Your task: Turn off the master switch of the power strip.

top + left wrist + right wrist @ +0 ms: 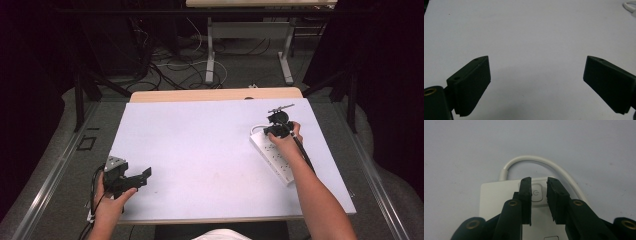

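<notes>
Right tongs narrow (nothing held) over white plastic power strip's power button; left tongs wide above white worktop.

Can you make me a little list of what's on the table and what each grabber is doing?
table: white tabletop
power strip: white power strip lying flat on the right side, its white cable looping from the far end
power button: button at the strip's cable end
right gripper: right gripper over the strip, jaws almost closed with a narrow gap, the button seen between them; contact cannot be told
left gripper: left gripper near the front left of the table, jaws wide apart, holding nothing
</notes>
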The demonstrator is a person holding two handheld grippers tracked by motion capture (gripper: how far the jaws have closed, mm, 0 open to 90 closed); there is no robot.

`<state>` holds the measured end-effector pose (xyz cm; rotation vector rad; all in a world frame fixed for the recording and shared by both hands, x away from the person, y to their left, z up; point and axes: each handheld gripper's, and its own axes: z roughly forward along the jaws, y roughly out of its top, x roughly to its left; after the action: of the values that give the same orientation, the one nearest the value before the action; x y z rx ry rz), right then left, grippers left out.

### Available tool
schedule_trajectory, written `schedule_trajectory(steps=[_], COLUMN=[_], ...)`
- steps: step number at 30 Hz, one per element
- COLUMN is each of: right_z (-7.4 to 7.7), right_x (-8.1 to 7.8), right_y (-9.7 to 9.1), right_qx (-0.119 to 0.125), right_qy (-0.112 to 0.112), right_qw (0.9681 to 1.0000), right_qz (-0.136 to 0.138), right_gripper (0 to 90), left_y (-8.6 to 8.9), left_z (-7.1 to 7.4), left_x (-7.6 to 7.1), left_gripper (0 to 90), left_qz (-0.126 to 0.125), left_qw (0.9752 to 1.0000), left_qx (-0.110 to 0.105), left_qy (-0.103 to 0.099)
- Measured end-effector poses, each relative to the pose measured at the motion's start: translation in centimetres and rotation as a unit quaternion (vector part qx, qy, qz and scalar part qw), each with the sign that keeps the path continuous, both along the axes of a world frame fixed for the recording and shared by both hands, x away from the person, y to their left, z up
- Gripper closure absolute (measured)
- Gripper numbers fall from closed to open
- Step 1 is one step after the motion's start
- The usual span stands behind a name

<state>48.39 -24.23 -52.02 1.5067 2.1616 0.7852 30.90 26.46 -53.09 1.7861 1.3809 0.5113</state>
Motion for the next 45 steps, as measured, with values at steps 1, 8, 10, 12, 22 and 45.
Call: schedule_trajectory(steps=[1, 8, 10, 12, 22, 45], right_z=[0.0, -0.1, -0.1, 0.0, 0.2, 0.8], right_x=[0.0, -0.1, -0.1, -0.1, -0.4, -1.3], right_y=[0.1, 0.1, 0.1, 0.1, 0.1, -0.2], right_qx=[0.000, 0.007, 0.011, 0.013, 0.020, 0.025], right_qy=[0.000, 0.006, 0.008, 0.010, 0.005, -0.002], right_qw=[1.0000, 1.0000, 0.9999, 0.9999, 0.9998, 0.9996], right_qz=[-0.001, 0.000, 0.000, 0.003, 0.005, -0.009], right_gripper=[72.6, 66.8, 63.6, 61.6, 47.7, 13.7], left_y=[0.0, 0.1, 0.1, 0.1, 0.1, 0.2], left_z=[0.0, 0.0, 0.0, 0.0, 0.0, 0.0], left_x=[0.0, 0.0, 0.0, 0.0, 0.0, -0.1], left_gripper=[7.5, 7.5, 7.5, 7.5, 7.5, 7.6], left_qz=[0.000, 0.001, 0.002, 0.003, 0.003, 0.003], left_qw=[1.0000, 1.0000, 1.0000, 1.0000, 1.0000, 1.0000], left_qx=[0.000, -0.001, -0.002, -0.004, -0.003, -0.003], left_qy=[0.000, 0.000, 0.002, 0.001, 0.000, -0.001])
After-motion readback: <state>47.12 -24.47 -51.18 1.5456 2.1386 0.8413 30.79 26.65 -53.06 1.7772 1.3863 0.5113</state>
